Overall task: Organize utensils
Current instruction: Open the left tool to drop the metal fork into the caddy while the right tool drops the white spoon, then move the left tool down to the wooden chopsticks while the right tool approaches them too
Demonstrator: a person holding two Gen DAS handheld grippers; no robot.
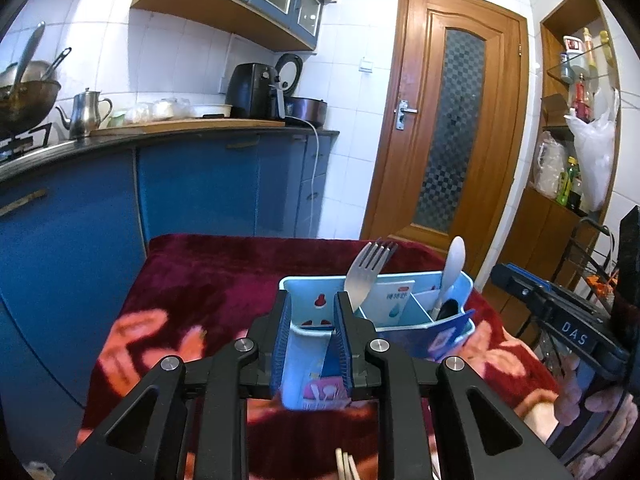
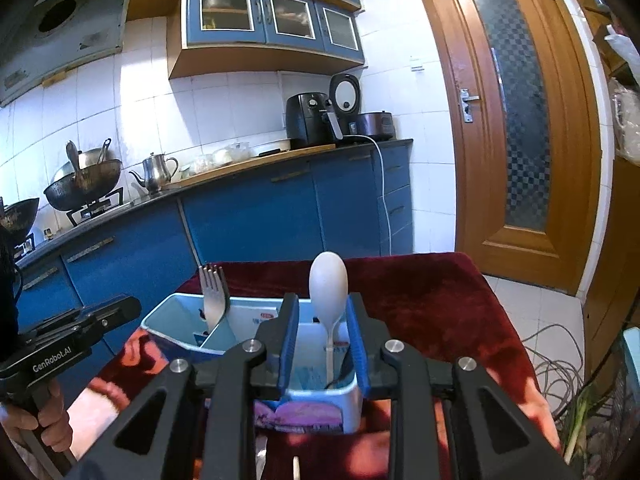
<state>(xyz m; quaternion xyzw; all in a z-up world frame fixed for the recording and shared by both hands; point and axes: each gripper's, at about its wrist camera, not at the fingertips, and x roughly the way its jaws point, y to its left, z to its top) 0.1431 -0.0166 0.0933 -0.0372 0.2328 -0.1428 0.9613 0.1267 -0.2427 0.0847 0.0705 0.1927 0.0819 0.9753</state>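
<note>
A light-blue divided utensil holder (image 1: 312, 279) (image 2: 160, 314) stands on a dark red floral cloth. A metal fork (image 1: 368, 276) (image 2: 214, 300) stands tines up in its left part. A white spoon (image 1: 454, 264) (image 2: 328, 280) stands bowl up at the other end, beside something dark (image 1: 446, 309). My left gripper (image 1: 313, 314) is open over the holder's left end, with the fork just right of its right finger. My right gripper (image 2: 323, 320) is open, and the spoon's stem rises between its pads without touching them. Pale chopstick tips (image 1: 346, 464) show below.
The cloth-covered table (image 1: 208, 276) ends close behind the holder. Blue kitchen cabinets (image 1: 192, 188) run behind and to the left, with a wooden door (image 1: 448, 120) at the back right. A shelf unit (image 1: 576, 128) stands at the right, and cables (image 2: 560, 360) lie on the floor.
</note>
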